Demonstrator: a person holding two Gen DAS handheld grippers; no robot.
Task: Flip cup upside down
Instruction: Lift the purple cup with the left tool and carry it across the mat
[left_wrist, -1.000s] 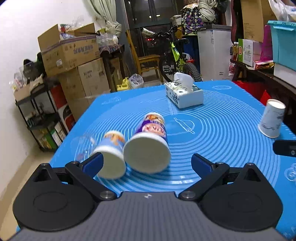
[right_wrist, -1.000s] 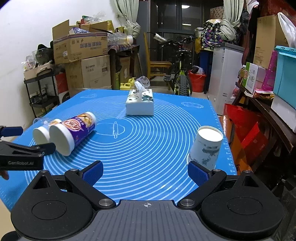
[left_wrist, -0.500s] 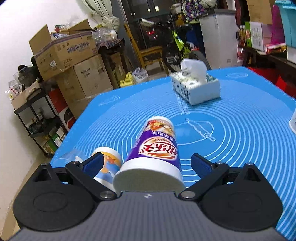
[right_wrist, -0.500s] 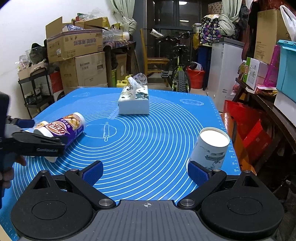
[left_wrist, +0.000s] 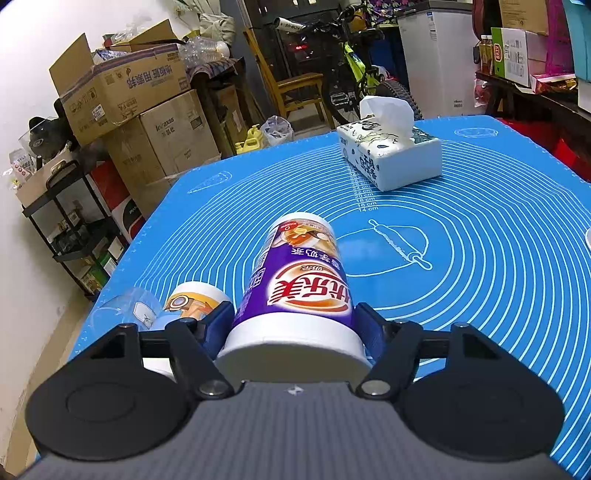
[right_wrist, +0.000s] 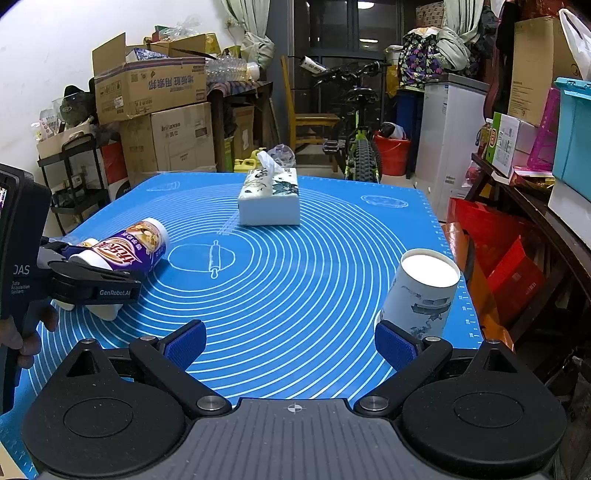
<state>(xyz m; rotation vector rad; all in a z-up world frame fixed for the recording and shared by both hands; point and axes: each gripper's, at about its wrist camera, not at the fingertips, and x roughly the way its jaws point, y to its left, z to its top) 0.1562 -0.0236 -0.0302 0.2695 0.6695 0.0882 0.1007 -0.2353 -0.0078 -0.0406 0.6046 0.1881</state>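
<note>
the left gripper (left_wrist: 295, 328) has its blue pads pressed onto both sides of the purple cup (left_wrist: 295, 291), which lies on its side on the blue mat (left_wrist: 480, 266) with its wide white end toward the camera and its narrower end pointing up the mat. from the right wrist view the same cup (right_wrist: 129, 251) sits near the mat's left edge, with the left gripper's black finger (right_wrist: 96, 284) across its near side. whether the cup is resting on the mat or lifted a little off it, i can't quite tell.

just to its left lies a smaller orange-and-blue cup (left_wrist: 192, 302), also on its side, touching or nearly touching the left pad; most of its body is hidden behind the finger. beyond that, at the mat's left border, there is something clear and glassy (left_wrist: 122, 310) that is hard to make out.

the right gripper (right_wrist: 291, 343) hangs with its jaws spread wide and nothing between them. a white cup with blue ink drawings (right_wrist: 421, 291) stands mouth down close to the mat's right edge, just behind the right pad; its base is partly cut off by that pad.

the middle of the mat is open, with the tissue box (right_wrist: 269, 199) well apart toward the far edge. stacked cardboard boxes (right_wrist: 155, 110) and a bicycle (right_wrist: 354, 122) stand off the table.
</note>
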